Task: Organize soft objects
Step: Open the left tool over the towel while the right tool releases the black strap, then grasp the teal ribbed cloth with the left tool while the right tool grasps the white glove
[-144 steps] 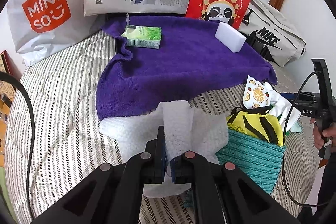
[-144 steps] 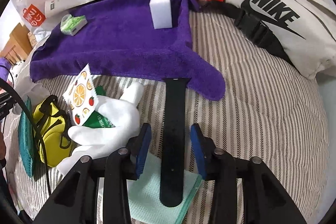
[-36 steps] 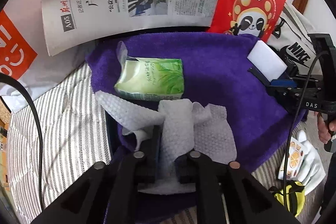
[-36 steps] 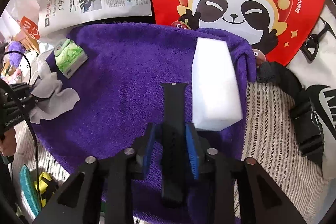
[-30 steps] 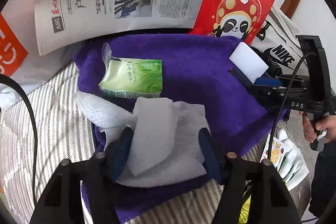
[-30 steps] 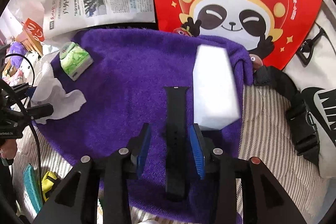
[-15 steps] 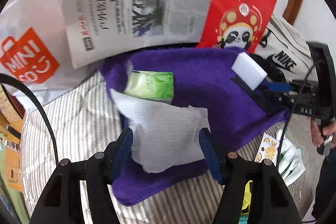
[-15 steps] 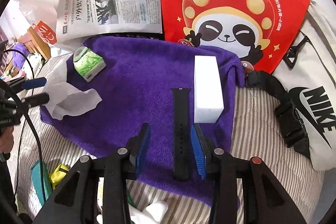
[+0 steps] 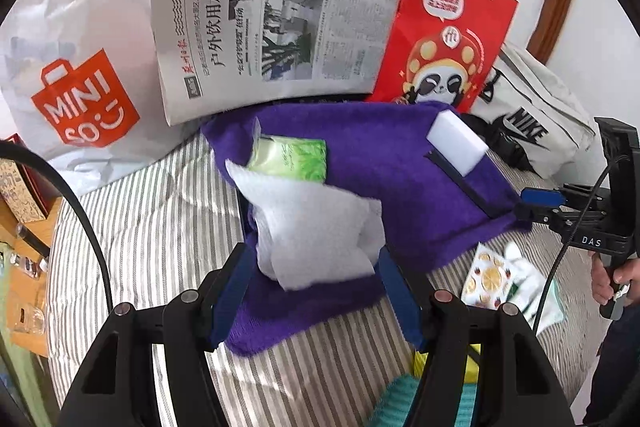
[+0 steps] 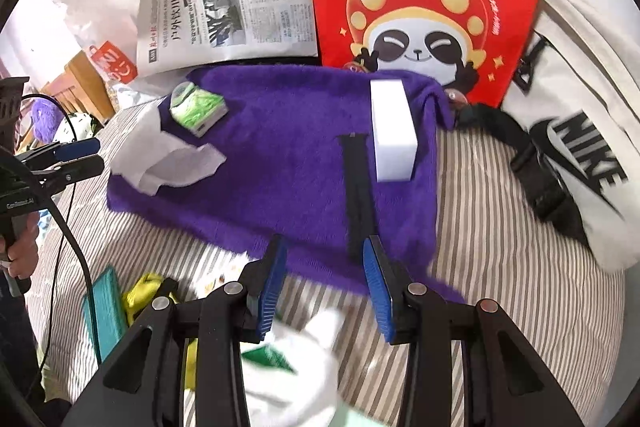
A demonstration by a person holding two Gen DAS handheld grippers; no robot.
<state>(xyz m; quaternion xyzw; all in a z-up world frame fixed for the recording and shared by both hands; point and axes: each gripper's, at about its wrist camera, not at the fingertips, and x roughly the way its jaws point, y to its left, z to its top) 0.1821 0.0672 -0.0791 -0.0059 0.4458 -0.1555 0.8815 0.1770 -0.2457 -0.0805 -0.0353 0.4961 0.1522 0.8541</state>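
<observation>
A purple towel [image 9: 372, 183] lies on the striped bed. On it are a white tissue sheet [image 9: 316, 231], a green tissue pack [image 9: 290, 163], a white sponge block [image 9: 456, 143] and a black strap [image 10: 358, 195]. My left gripper [image 9: 314, 291] is open just behind the tissue sheet, holding nothing. My right gripper [image 10: 325, 287] is open and empty at the towel's near edge, behind the strap. The towel [image 10: 280, 155], tissue sheet [image 10: 168, 155], green pack [image 10: 198, 109] and sponge [image 10: 392, 131] also show in the right wrist view.
A newspaper [image 9: 272, 23], a red panda bag [image 9: 444, 31], a Miniso bag [image 9: 80, 67] and a Nike bag [image 10: 580, 131] stand behind the towel. A white glove [image 10: 288, 375], a fruit-print packet [image 9: 484, 279], a yellow item [image 10: 144, 295] and a teal cloth [image 10: 104, 311] lie near the front.
My left gripper opened and let go of the tissue sheet on the towel; my right gripper opened and left the strap beside the sponge. Both have since pulled back toward the front.
</observation>
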